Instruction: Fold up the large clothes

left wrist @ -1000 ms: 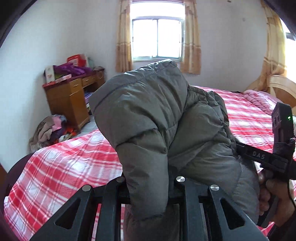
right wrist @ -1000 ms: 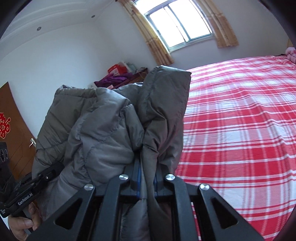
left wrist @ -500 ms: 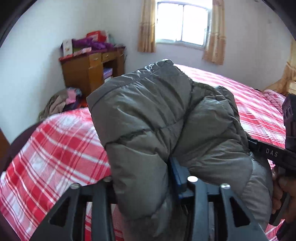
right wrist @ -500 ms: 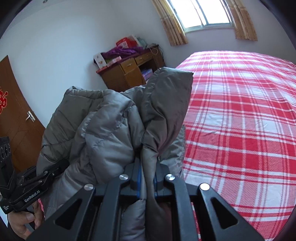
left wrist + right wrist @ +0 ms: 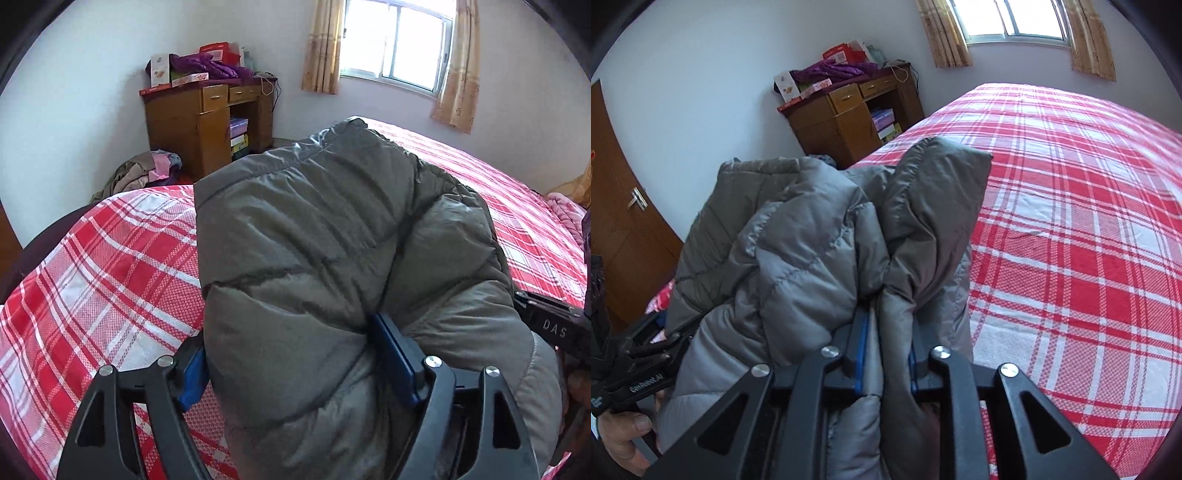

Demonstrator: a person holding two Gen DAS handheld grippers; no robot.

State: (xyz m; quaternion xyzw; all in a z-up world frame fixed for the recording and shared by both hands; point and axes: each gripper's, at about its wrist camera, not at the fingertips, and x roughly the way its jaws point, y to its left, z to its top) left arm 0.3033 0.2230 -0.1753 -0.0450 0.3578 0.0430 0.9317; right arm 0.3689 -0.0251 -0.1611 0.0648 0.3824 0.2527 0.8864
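A grey puffer jacket (image 5: pixel 314 258) is bunched in a thick folded bundle over the red plaid bed (image 5: pixel 92 277). My left gripper (image 5: pixel 295 362) has its jaws opening wide; the bundle still sits between its blue pads (image 5: pixel 395 358), loosely filling the gap. My right gripper (image 5: pixel 886 332) still pinches a narrow fold of the jacket (image 5: pixel 812 251) between its pads, and its jaws are starting to open. Each gripper shows in the other's view: the right gripper (image 5: pixel 554 325) at the jacket's right edge, the left gripper (image 5: pixel 635 380) at its left, held by a hand (image 5: pixel 620 439).
The bed (image 5: pixel 1071 221) stretches away to the right under the window. A wooden desk (image 5: pixel 192 118) piled with boxes and purple cloth stands at the wall, with a heap of clothes (image 5: pixel 144 173) on the floor beside it. A brown door (image 5: pixel 620 206) is at the left.
Both grippers have come down toward the bed with the jacket. The left jaws have spread from a tight pinch to wide apart. The right jaws have parted slightly.
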